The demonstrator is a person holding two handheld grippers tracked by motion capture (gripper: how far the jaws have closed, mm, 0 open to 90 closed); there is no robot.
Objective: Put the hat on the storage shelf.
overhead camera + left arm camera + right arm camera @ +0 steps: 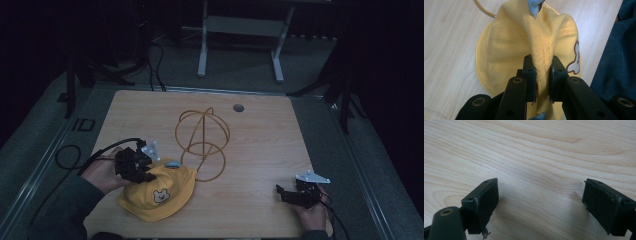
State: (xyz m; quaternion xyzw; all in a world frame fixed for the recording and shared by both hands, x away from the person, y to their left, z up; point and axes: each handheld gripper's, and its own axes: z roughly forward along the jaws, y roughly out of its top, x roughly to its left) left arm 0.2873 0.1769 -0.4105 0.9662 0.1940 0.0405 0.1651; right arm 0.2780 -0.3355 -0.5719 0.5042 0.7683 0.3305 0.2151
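A yellow child's hat (159, 192) with a bear patch and a blue tab lies at the front left of the wooden table (260, 150). My left gripper (141, 172) is shut on a pinched fold of the yellow hat (542, 62), whose seam runs up between the jaws. A gold wire stand (202, 142) of rings and loops rises just behind the hat. My right gripper (285, 192) rests at the front right of the table, far from the hat. Its jaws stand wide apart over bare wood, and its fingers (484, 200) hold nothing.
A round grey grommet (238, 107) sits in the table's far edge. A cable (75, 157) trails off the left side from my left gripper. Beyond the table stands a white metal frame (240, 40) on the dark floor.
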